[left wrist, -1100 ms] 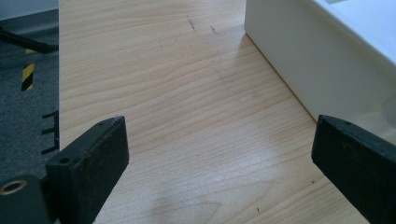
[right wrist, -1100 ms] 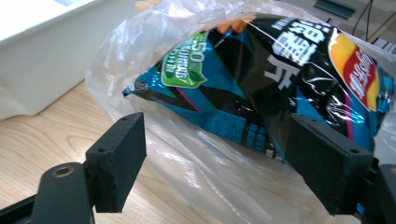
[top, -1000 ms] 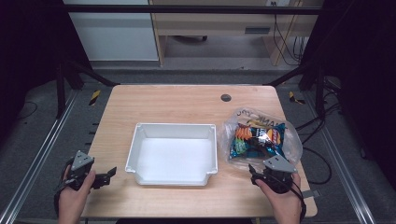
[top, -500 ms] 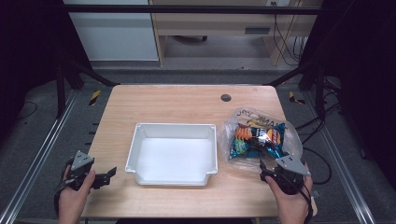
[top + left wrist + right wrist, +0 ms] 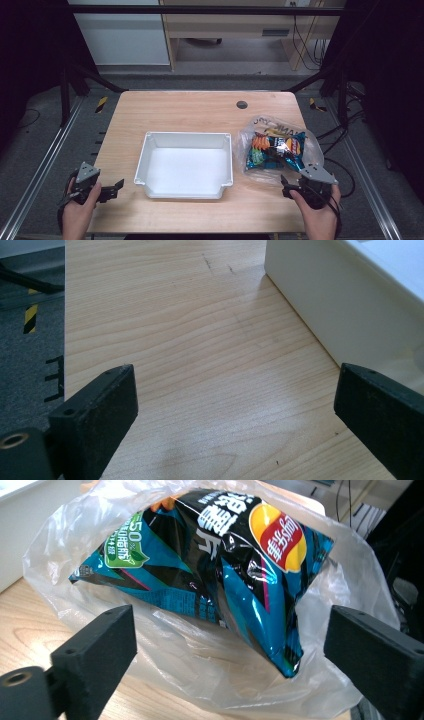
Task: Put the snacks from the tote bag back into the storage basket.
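Observation:
A clear plastic bag [image 5: 300,145] lies at the table's right and holds a blue and black chip packet [image 5: 277,152] with an orange packet beside it. My right gripper [image 5: 292,186] sits just in front of the bag near the table's front edge. In the right gripper view the gripper [image 5: 230,617] has just been opening; its jaws stand wide apart, with the packet [image 5: 225,565] and the plastic [image 5: 200,660] ahead of them, untouched. My left gripper [image 5: 112,189] rests open at the front left, over bare wood [image 5: 200,340]. A white tray [image 5: 187,136] stands empty in the middle.
The tray's side wall [image 5: 320,300] rises close to the right of the left gripper's jaws. A dark round hole [image 5: 242,105] marks the far part of the tabletop. Metal rails run along both sides of the table, over grey floor [image 5: 25,340].
The right hand has drawn a little to the right and back from the bag, and its jaws stand wider than before. The left hand has not moved.

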`<state>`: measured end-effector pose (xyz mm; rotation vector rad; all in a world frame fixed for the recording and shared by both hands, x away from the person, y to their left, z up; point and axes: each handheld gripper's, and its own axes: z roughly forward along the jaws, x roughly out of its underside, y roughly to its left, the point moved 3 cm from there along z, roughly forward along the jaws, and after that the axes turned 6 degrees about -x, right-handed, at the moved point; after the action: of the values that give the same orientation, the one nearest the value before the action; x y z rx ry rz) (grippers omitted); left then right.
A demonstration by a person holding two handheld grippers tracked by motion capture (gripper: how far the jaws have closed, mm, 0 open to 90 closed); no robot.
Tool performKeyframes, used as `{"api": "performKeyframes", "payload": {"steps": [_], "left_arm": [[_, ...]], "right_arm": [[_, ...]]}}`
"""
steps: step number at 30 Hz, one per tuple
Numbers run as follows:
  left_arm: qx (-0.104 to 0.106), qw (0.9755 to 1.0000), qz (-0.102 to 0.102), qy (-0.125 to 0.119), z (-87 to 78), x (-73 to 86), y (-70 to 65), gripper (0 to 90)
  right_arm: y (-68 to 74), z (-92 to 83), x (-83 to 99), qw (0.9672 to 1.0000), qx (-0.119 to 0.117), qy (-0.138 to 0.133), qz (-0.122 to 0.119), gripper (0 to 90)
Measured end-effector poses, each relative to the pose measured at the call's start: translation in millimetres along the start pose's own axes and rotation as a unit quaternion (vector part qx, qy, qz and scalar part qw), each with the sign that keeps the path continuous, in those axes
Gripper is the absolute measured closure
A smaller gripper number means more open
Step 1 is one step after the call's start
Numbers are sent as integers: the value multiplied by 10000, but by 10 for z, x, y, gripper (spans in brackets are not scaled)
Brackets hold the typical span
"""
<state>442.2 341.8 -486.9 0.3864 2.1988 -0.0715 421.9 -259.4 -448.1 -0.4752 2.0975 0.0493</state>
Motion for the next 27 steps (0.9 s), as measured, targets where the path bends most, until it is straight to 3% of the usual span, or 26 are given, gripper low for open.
{"api": "performKeyframes", "payload": {"steps": [5,14,18,22,27], "left_arm": [[-24,10000,24,20,1,4,-4,35],[-93,10000,-20,30,-14,26,28,35],[-94,9999,-53,10,-14,31,33,35],[-70,10000,-47,26,-20,29,35,35],[-62,10000,-65,1,-24,26,34,35]], "right_arm": [[-32,-16,-60,9998,-173,-9,-85,57],[-93,11,-277,9977,-361,247,-511,62],[-74,44,-397,9947,-436,450,-821,59],[-76,87,-528,9885,-591,720,-1193,54],[-93,110,-602,9840,-672,901,-1385,54]]}}
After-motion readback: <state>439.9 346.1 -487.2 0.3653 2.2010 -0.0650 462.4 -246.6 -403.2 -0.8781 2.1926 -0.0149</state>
